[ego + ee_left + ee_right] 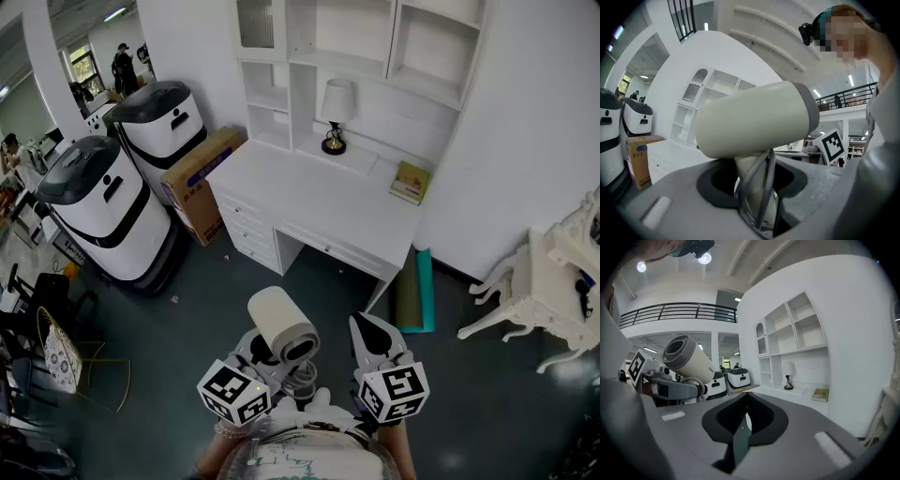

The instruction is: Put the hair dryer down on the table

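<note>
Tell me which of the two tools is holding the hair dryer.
The left tool: it is shut on the handle of the hair dryer. The right tool is shut too, but with nothing between its jaws.

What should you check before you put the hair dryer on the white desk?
1. Hair dryer gripped: ok, the left gripper is shut on its handle.
2. Cord free: cannot tell, it loops beside the handle between the jaws.
3. Bare spot on the desk: ok, its front is bare.
4. Lamp and book clear: ok, both sit at the back.
5. Right gripper clear: ok, shut, empty, beside the dryer.
6. Desk close enough: probably not ok, dark floor lies between.
</note>
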Demonstrator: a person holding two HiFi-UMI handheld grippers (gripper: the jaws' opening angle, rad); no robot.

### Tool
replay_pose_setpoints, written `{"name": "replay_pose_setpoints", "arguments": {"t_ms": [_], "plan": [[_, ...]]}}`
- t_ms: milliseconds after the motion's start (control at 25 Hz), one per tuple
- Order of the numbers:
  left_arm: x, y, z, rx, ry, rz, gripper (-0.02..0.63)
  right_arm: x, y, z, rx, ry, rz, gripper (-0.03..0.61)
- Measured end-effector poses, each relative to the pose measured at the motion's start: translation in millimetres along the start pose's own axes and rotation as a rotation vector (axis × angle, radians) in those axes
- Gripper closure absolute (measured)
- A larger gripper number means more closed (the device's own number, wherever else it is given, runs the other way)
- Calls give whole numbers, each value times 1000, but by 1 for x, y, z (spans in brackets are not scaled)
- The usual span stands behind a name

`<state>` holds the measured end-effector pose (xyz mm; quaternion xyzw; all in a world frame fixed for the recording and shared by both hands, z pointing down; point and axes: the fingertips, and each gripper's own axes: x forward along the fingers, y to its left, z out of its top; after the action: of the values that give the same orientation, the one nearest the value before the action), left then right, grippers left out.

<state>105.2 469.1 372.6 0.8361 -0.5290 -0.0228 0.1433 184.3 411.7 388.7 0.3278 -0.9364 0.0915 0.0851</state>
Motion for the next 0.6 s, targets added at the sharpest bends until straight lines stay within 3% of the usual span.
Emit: {"name": "replay_pose_setpoints", "arguments": {"t_ms": [600], "plan": [[17, -16, -10, -1, 0, 47, 431, -9, -18, -8, -34, 8, 59, 551]]}}
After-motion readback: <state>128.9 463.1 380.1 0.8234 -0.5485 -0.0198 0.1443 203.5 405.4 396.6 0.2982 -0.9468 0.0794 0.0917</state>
